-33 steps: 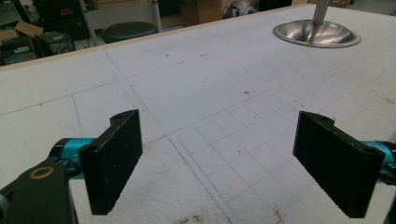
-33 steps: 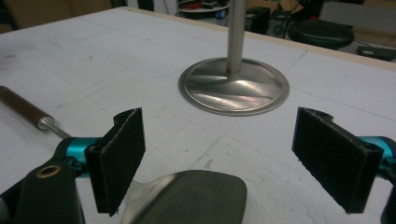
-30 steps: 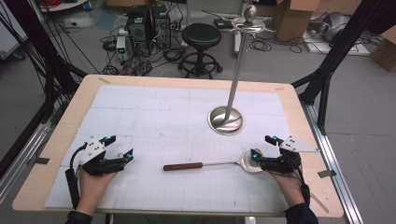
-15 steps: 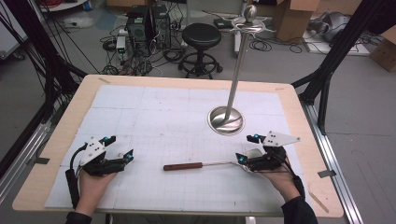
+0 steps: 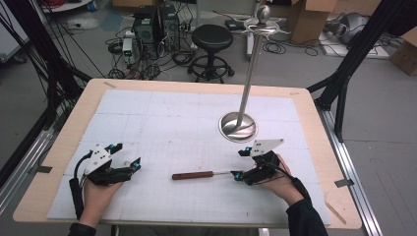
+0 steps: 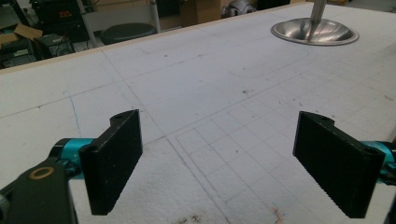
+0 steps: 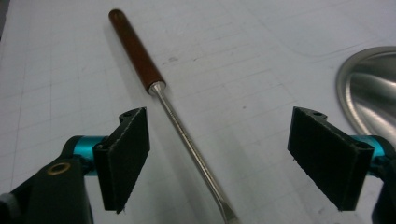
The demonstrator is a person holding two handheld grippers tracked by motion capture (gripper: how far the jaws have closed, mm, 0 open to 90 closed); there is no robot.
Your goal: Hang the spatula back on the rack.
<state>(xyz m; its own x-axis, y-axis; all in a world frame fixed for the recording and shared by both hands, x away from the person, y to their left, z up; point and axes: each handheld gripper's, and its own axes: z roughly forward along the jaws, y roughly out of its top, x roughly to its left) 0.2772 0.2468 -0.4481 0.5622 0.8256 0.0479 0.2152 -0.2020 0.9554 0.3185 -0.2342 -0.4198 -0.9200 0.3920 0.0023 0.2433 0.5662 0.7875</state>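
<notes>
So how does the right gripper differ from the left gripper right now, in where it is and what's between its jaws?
The right gripper straddles the thin metal shaft of the wooden-handled utensil, its jaws just closing a little, pads not touching; the left gripper has only bare mat between its jaws. The right sits near the steel stand's base; the left sits at the mat's near left, far from it. Both are hand-held, open and low over the mat.
</notes>
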